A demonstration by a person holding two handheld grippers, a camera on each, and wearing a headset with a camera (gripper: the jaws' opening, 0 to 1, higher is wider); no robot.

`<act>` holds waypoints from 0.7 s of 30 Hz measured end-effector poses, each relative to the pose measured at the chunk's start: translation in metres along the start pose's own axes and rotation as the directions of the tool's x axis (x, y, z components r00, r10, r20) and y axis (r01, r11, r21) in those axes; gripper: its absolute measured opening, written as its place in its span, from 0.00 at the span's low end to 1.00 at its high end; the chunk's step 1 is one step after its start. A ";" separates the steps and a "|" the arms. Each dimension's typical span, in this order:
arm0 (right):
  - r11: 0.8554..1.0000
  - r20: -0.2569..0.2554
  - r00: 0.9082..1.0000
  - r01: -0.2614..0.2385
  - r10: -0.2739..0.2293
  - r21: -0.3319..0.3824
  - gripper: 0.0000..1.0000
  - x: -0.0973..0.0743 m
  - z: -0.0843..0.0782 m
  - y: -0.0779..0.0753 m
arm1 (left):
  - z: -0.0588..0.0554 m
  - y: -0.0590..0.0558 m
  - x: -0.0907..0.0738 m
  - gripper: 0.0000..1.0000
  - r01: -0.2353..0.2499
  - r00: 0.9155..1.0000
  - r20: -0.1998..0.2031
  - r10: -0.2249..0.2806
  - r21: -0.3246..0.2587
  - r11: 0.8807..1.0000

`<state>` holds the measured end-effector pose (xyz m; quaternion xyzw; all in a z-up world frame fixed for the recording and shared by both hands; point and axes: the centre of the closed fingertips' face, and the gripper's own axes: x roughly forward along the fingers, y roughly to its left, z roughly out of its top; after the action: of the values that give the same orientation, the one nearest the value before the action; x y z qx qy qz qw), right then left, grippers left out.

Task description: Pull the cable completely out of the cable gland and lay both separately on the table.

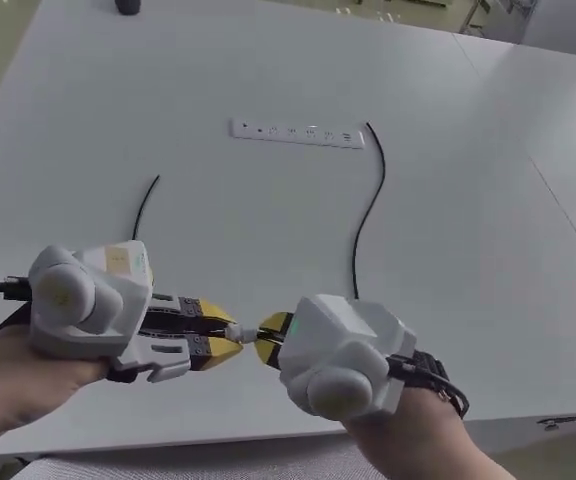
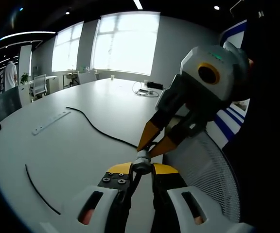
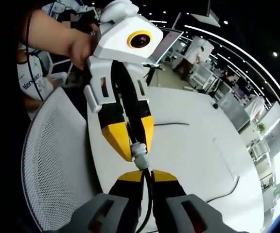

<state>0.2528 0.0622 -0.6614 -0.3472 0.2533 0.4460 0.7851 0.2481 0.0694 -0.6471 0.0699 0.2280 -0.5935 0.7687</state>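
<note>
Head view. The left gripper (image 1: 230, 338) and right gripper (image 1: 264, 345) meet tip to tip over the near edge of the counter (image 1: 448, 200). The pale cable gland (image 1: 247, 336) sits between them, off the surface. The gripper housings hide who grips what. Further back lie a long black lead (image 1: 373, 200), a short black lead (image 1: 148, 205) and a white strip (image 1: 298, 134). The long lead runs toward the right gripper and is lost behind it, so I cannot tell if it joins the held cable.

Left gripper view. This gripper's own jaws are clenched on the gland (image 2: 141, 162) at their yellow tips. The right gripper (image 2: 149, 144) noses in from above, its tips touching the gland's far end. The dark line between the left jaws is too unclear to call.

Right gripper view. This view settles it. The cable (image 3: 148, 204) runs down between the right gripper's jaws, which are clamped on it just beside the gland (image 3: 139, 151). The left gripper's jaws pinch the gland's ribbed body. A mesh chair (image 3: 57, 160) is below, so the work hangs at the counter's edge.

Judgement. The step in hand is the pull-apart, and the cable is not yet free.
- Hold the gland steady with the left gripper.
- Draw the right gripper straight back along the gland's axis, because any sideways angle would likely bind the cable.
- Regrip close to the gland if the cable slips.
- Move inboard before letting go, so that neither part drops off the edge.
</note>
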 end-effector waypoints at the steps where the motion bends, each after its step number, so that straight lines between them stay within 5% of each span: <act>1: 1.000 0.001 1.000 0.002 -0.002 0.007 0.00 0.000 0.000 -0.001 | 0.000 0.000 0.000 0.15 -0.001 1.000 0.002 0.001 0.000 1.000; 21: 0.980 0.005 1.000 -0.014 0.013 0.197 0.00 0.001 -0.008 -0.004 | 0.001 0.001 0.006 0.15 0.003 1.000 0.002 -0.003 0.014 1.000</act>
<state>0.2556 0.0550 -0.6659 -0.2651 0.2970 0.4246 0.8132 0.2501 0.0640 -0.6491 0.0744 0.2230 -0.5964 0.7675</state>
